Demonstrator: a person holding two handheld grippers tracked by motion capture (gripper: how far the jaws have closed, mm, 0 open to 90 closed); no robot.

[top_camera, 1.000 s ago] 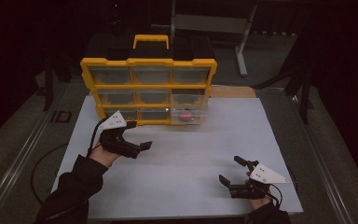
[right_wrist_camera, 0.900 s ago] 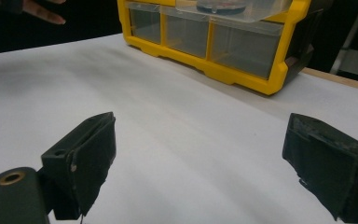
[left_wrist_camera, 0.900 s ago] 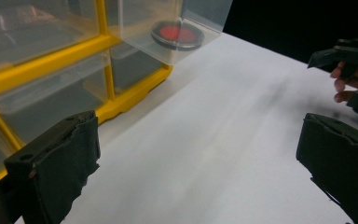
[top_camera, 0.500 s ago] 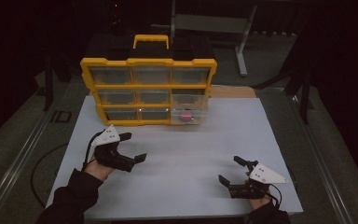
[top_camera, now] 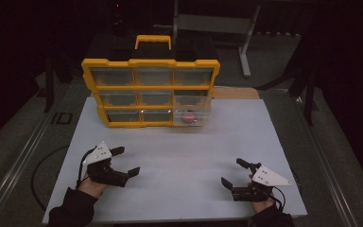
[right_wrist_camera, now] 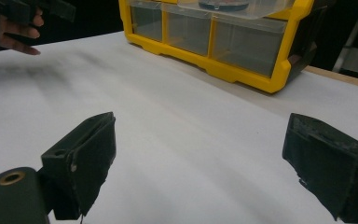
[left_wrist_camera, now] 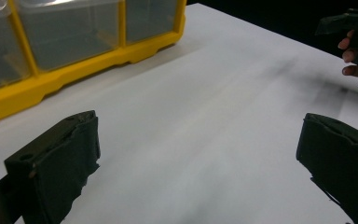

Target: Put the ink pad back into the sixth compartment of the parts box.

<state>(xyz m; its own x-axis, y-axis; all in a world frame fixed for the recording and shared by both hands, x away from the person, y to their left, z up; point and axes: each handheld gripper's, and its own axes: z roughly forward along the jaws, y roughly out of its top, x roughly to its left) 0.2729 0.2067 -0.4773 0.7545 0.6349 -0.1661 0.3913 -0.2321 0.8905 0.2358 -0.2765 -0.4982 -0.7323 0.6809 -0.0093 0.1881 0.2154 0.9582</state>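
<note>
Here the left gripper hung low over the near left part of the white table, its two black jaws spread wide apart with nothing between them but smooth, matte board. In the left gripper view those jaws showed as blocky, rough-edged pads, and beyond them and off to their left stood the yellow plastic organizer, well apart from the tips. The right gripper sat near the table's front right, a grey three-cornered plate on top, its jaws likewise wide apart and holding nothing. From the right gripper view, the organizer rose ahead of the jaws and a little to their right, a glossy yellow frame around clear, boxy drawers. One clear drawer, at the bottom right of the frame, stood pulled out toward the grippers, and inside it lay a small round red thing, too blurred to name. The organizer carried a squared yellow handle on top and stood upright at the far side of the table, far ahead of both pairs of jaws. A bare hand on the other gripper showed beyond the right jaws, to their left.
</note>
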